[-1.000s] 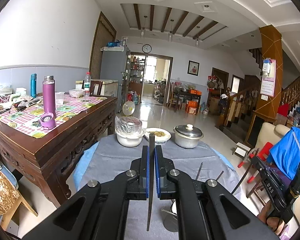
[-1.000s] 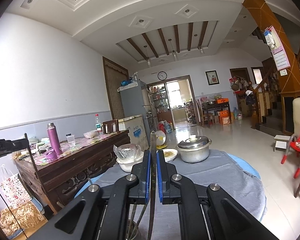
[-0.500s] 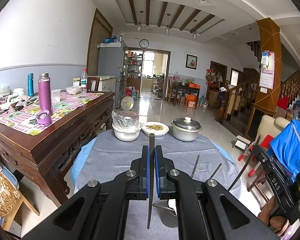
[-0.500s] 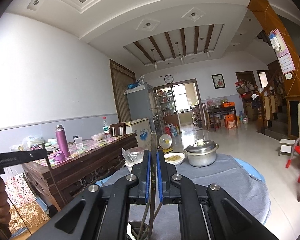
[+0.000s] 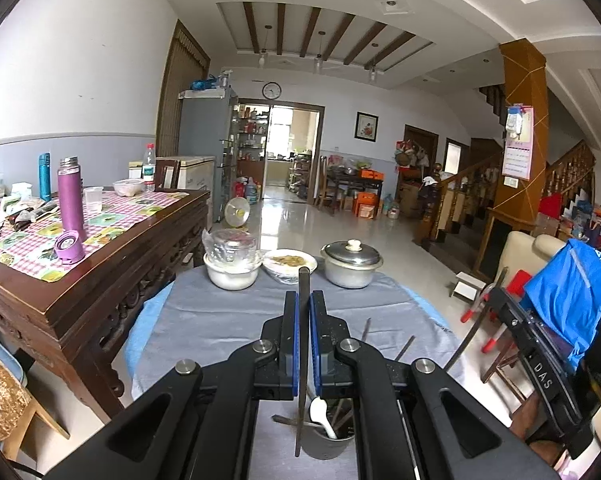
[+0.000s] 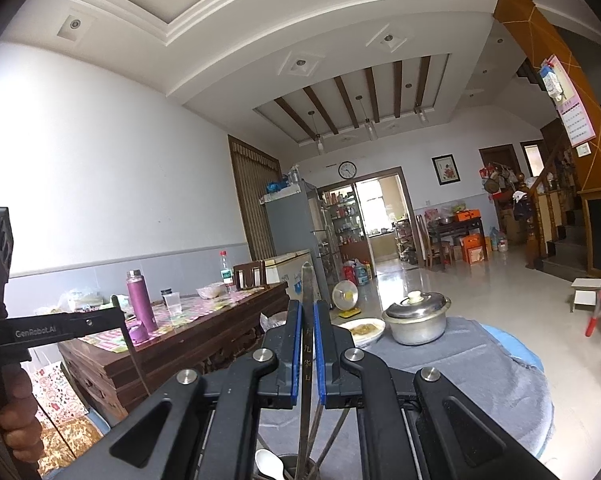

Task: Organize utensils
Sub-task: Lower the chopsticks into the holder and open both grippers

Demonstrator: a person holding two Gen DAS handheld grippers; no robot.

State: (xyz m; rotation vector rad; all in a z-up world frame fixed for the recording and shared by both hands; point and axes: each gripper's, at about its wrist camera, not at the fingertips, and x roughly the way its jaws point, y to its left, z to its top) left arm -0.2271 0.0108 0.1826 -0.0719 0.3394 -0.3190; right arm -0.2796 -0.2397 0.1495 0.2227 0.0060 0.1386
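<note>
My left gripper [image 5: 304,300] is shut on a dark chopstick [image 5: 303,278] that stands upright between the blue pads. The stick's lower end hangs beside a metal utensil cup [image 5: 326,446], which holds a white spoon [image 5: 320,412] and more chopsticks. My right gripper [image 6: 308,308] is shut on a dark chopstick with gold characters [image 6: 307,280], whose lower end reaches down into the same cup [image 6: 296,466] by the white spoon [image 6: 270,462]. Each gripper also shows in the other's view: the right gripper [image 5: 540,364] at the right edge, the left gripper [image 6: 40,330] at the left edge.
The round table under a grey cloth [image 5: 228,320] carries a covered white bowl [image 5: 231,272], a dish of food [image 5: 290,264] and a lidded steel pot [image 5: 351,266] at its far side. A wooden sideboard [image 5: 100,264] stands left with a purple flask [image 5: 71,196]. A chair with blue cloth [image 5: 572,300] stands to the right.
The right gripper has risen slightly and tilted up with its chopstick, so more ceiling shows. The left gripper has barely moved, and the cup now shows more fully below it.
</note>
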